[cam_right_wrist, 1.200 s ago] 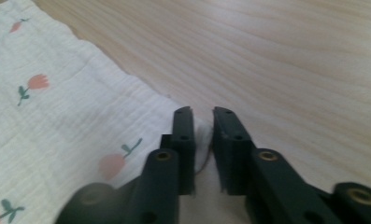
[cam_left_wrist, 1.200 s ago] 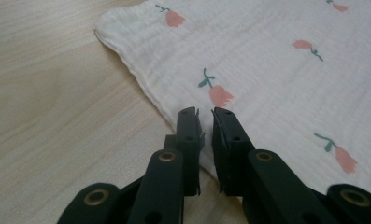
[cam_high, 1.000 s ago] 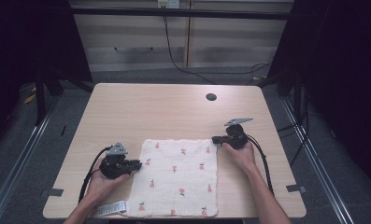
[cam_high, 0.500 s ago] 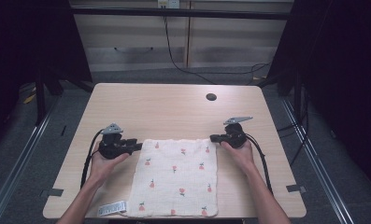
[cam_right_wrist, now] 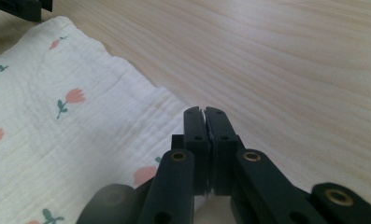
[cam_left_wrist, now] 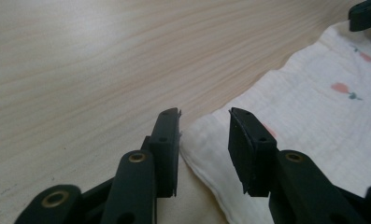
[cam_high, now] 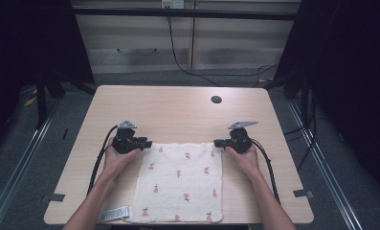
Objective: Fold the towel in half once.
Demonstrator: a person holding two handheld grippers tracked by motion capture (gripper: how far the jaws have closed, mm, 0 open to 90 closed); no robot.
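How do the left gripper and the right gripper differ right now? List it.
1. The left gripper has its fingers apart and has just been opening; the right gripper has its fingers pressed together.
2. The left gripper straddles the cloth's corner without pinching it; the right gripper is shut on the cloth's other far corner.

Shared: both are black, hand-held, lie low on the table and point inward at the cloth's far edge.

The far half of the table is left free; passage there is blocked by nothing, while the near half is covered by the cloth.
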